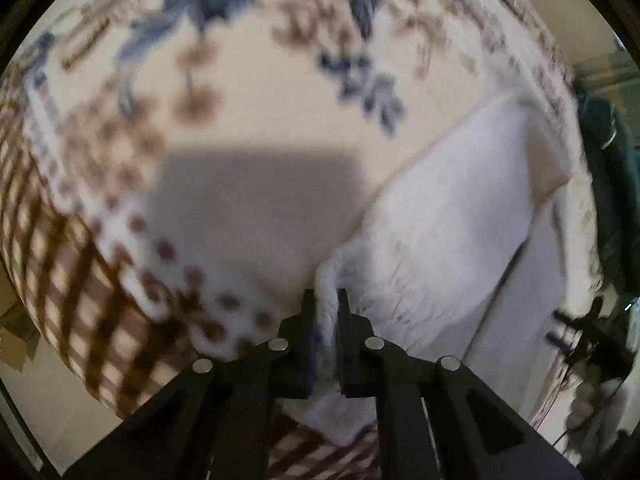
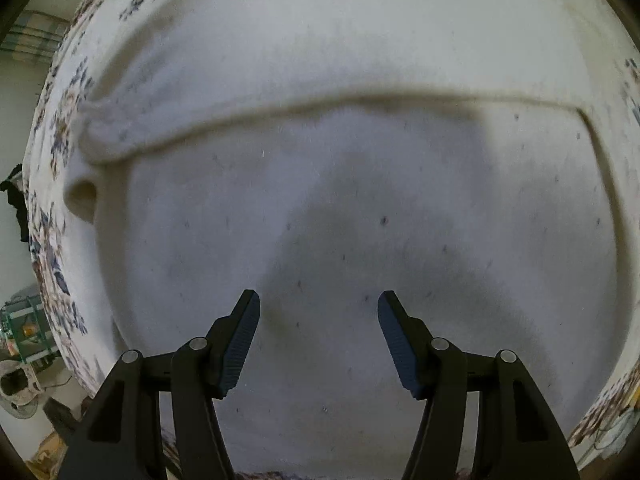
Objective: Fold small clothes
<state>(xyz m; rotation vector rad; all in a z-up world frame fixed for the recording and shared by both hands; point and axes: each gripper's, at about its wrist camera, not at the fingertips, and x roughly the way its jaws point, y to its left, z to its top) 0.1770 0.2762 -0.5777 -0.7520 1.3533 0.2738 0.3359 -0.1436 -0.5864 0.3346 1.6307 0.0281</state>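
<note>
White cloth [image 1: 460, 220] is pinched at its near corner by left gripper [image 1: 326, 300]; right gripper [image 2: 318, 300] hovers wide open, empty. Thin grip may slip.

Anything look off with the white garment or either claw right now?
Mostly fine. The white garment carries scattered dark specks, like lint. The left claw pinches its edge; the right claw hangs open above it. The left view is blurred.

The small cloth [image 1: 452, 216] is white. The rug [image 1: 248, 92] is cream with blue and brown flowers and brown checks.
</note>
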